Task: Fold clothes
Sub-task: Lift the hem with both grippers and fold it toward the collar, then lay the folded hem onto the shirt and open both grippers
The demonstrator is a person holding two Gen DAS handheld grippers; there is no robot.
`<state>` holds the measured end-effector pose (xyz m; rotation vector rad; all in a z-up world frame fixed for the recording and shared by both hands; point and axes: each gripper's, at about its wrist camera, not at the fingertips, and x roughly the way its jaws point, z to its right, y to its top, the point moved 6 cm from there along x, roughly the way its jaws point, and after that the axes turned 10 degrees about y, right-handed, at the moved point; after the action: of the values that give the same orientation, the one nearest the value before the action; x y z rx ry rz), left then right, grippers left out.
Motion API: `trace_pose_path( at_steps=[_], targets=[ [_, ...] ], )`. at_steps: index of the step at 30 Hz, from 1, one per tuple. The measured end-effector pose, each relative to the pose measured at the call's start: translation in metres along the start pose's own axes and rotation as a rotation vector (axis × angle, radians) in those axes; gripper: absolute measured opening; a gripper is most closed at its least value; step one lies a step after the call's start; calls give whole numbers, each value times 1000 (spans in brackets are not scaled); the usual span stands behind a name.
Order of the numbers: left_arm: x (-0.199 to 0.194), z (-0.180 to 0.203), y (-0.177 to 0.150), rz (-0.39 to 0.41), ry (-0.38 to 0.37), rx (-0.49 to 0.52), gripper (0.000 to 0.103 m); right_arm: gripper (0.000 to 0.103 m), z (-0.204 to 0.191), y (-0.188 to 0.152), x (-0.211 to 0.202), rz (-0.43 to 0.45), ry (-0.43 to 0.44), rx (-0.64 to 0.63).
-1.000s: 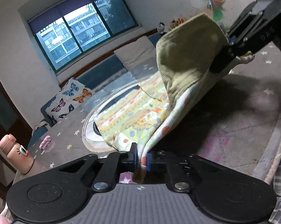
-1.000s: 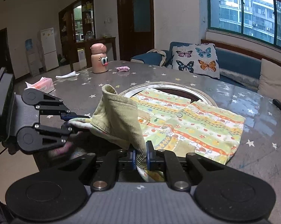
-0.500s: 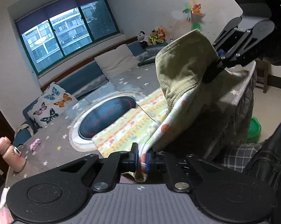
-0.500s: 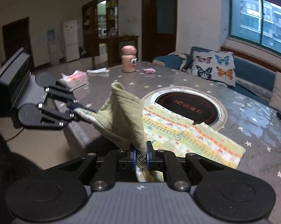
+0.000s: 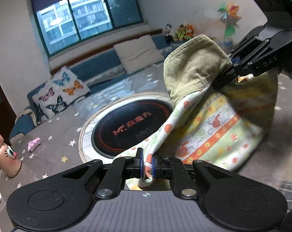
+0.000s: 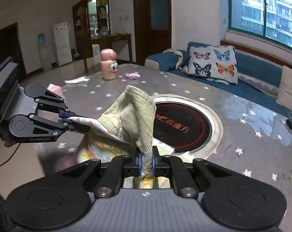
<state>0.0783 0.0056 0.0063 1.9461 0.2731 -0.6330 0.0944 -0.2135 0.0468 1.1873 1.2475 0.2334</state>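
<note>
Left tongs (image 5: pixel 147 163) clamped on the white printed hem of the child's garment (image 5: pixel 213 127); right tongs (image 6: pixel 146 164) clamped on its olive corduroy edge. Garment is lifted, stretched between both, lower part draping onto the star-print bench (image 6: pixel 252 135) just beside the round inset cooktop (image 6: pixel 182 127). Cooktop uncovered. Pink bottle (image 6: pixel 108 64) and small pink item (image 6: pixel 133 75) well beyond the cooktop.

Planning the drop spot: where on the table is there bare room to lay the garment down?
Bare star-print table right of the round cooktop toward the sofa, and a strip between the cooktop and the pink bottle. Crowded near edge: both grippers, left and right, hold the garment there; tissues at the left corner.
</note>
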Motion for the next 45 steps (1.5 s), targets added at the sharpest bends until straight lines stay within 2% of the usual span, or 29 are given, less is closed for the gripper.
trace_pose_path(
  at_steps=[5, 10, 12, 14, 20, 25, 29, 33, 34, 35, 36, 38, 39, 42, 45],
  targets=[
    [54, -7, -8, -110, -16, -37, 10, 9, 37, 4, 47, -55, -9, 41],
    [81, -14, -22, -176, -21, -110, 12, 14, 67, -3, 83, -92, -36, 119],
    [83, -15, -24, -180, -24, -125, 13, 19, 74, -6, 80, -78, -52, 137],
    [84, -19, -25, -181, -22, -137, 14, 31, 79, -5, 72, -53, -69, 148],
    [83, -21, -24, -178, -14, -164, 15, 32, 73, 0, 22, 75, -153, 121],
    [85, -23, -22, -172, 2, -185, 15, 32, 59, -27, 22, 67, -128, 176],
    [85, -23, -22, -171, 15, -183, 15, 32, 49, -49, 24, 56, -105, 223],
    [86, -25, -23, -176, 22, -191, 15, 30, 78, -76, 38, 38, -154, 357],
    [86, -26, -23, -178, 22, -195, 15, 26, 86, -79, 39, 42, -172, 381],
    [86, -27, -24, -180, 24, -199, 16, 13, 95, -83, 39, 47, -191, 403],
    [87, -28, -23, -183, 31, -203, 18, 8, 102, -84, 39, 56, -206, 418],
    [88, -30, -23, -189, 51, -215, 28, 6, 112, -82, 38, 65, -227, 429],
    [88, -32, -21, -190, 61, -223, 29, 6, 113, -80, 37, 67, -239, 424],
    [84, -36, -16, -181, 88, -239, 29, 8, 115, -70, 36, 75, -261, 399],
    [77, -36, -6, -153, 110, -238, 28, 8, 102, -56, 39, 87, -214, 351]
  ],
)
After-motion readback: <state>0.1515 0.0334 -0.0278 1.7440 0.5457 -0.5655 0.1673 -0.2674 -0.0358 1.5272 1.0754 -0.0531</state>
